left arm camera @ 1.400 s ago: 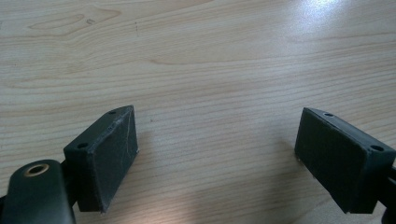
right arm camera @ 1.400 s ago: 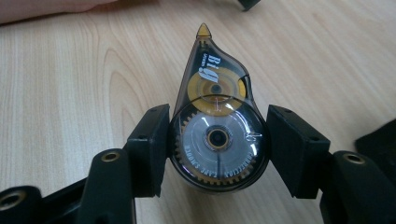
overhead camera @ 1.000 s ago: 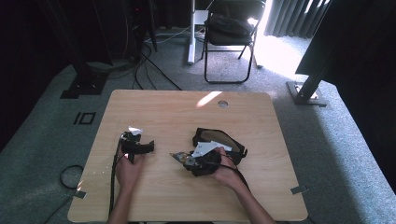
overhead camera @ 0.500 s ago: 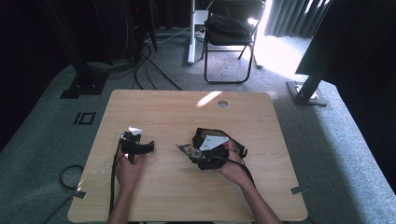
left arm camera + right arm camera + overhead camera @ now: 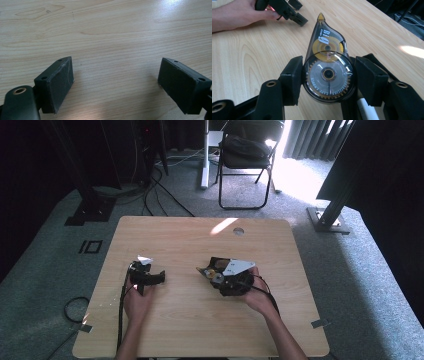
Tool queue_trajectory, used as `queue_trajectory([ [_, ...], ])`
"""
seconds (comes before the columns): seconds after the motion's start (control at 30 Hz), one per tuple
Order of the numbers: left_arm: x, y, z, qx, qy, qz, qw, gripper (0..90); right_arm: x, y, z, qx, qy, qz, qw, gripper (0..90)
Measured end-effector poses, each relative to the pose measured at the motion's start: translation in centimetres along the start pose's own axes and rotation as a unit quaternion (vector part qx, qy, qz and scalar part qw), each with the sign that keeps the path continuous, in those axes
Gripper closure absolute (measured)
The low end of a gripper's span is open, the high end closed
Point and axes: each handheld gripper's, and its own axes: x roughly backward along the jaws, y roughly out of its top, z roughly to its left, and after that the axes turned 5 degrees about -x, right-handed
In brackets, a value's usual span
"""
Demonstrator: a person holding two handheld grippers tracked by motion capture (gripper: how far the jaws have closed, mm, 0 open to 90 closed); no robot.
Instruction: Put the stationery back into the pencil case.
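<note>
The tape dispenser [image 5: 327, 67] is clamped in the right tongs [image 5: 328, 80] mid-carry at frame centre; a steady placement is judged next, while the left tongs [image 5: 120, 82] are held wide open and empty.

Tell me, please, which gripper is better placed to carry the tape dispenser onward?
The right gripper: its jaws already clamp the tape dispenser by its round body. The left gripper stands open over the bare table, well apart from it.

studio lab, dark curtains [image 5: 310, 140], floor cables [image 5: 165, 190]
</note>
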Motion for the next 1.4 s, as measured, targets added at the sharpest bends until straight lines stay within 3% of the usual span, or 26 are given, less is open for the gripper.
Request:
queue_trajectory([
  [0.57,0.0,0.0,0.0,0.0,0.0,0.0,1.0,13.4,1.2,-0.5,-2.1,-0.011,-0.028,-0.002,0.9996,41.7],
  [1.4,0.0,0.0,0.0,0.0,0.0,0.0,1.0,13.4,1.6,-2.6,-4.8,-0.04,-0.053,0.018,0.9976,41.6],
])
